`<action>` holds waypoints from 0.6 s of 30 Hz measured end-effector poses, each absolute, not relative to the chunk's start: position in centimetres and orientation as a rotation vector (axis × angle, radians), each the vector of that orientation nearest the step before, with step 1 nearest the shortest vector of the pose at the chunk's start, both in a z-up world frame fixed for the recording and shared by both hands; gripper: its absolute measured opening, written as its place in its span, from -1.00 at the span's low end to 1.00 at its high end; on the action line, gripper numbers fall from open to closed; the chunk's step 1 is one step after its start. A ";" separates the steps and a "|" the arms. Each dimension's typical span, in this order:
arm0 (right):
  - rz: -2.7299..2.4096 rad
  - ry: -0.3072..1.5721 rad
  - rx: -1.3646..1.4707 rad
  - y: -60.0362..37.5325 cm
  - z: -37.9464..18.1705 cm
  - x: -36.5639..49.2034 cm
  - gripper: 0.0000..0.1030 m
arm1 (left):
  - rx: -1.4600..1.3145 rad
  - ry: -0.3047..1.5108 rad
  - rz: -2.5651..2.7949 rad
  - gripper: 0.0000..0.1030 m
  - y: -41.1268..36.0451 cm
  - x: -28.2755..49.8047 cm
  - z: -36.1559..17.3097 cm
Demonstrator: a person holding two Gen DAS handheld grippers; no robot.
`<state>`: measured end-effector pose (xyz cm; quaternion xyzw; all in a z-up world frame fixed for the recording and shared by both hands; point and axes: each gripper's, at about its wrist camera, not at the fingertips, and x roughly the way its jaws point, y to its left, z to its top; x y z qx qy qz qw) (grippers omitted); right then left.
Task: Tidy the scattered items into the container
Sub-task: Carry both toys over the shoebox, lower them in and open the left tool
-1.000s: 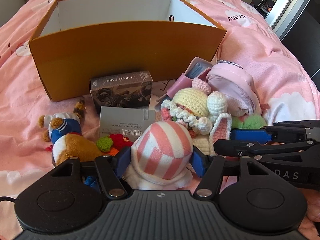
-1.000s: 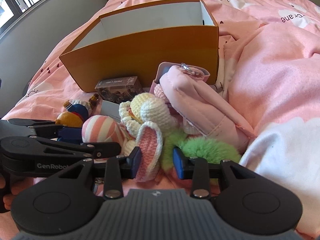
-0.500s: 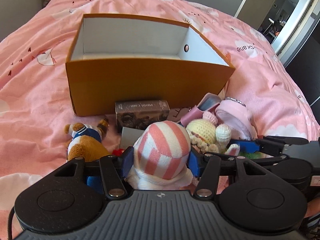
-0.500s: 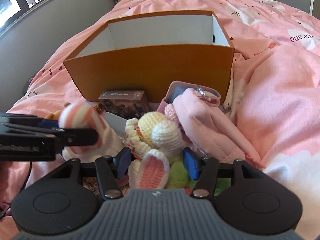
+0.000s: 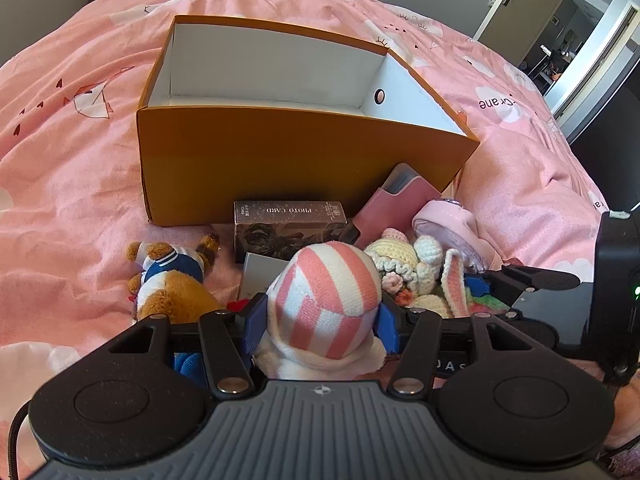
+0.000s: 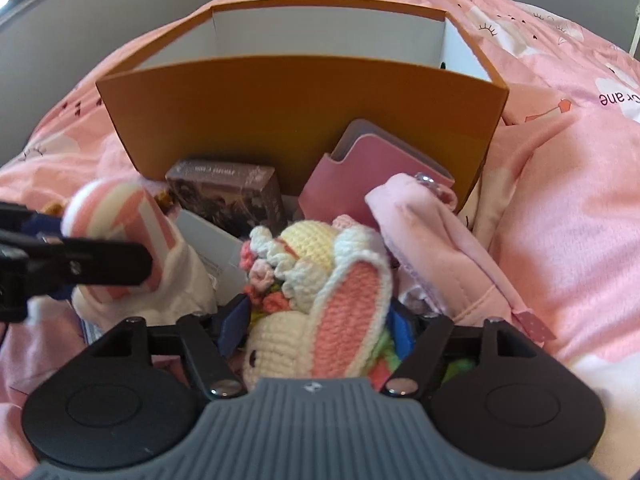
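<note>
An orange cardboard box [image 5: 280,152] with a white inside stands open on the pink bed; it shows again in the right wrist view [image 6: 304,112]. My left gripper [image 5: 322,320] is shut on a pink-and-white striped soft toy [image 5: 324,280], held just above the pile in front of the box. The right wrist view shows the same toy [image 6: 116,208] at the left. My right gripper [image 6: 318,328] is low over the pile, its jaws opening, with a crochet bunny [image 6: 304,248] between them. The bunny [image 5: 404,256] lies right of the striped toy.
In front of the box lie a dark photo-card box [image 5: 288,224], a pink card holder [image 5: 400,196], a pink pouch [image 5: 452,224], a brown plush in blue clothes [image 5: 168,276], a grey flat box [image 5: 256,276] and green fluff [image 5: 488,300]. Rumpled pink bedding rises at the right.
My left gripper has lifted with the striped toy, so more of the box's inside shows. My right gripper has spread its jaws wider and sunk forward around the crochet bunny.
</note>
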<state>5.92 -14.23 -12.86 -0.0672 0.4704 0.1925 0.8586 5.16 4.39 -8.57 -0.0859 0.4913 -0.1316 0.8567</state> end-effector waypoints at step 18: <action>0.462 0.931 0.002 -16.6 -8.3 3.4 -0.37 | -0.223 0.946 -0.317 0.25 4.7 3.3 -5.0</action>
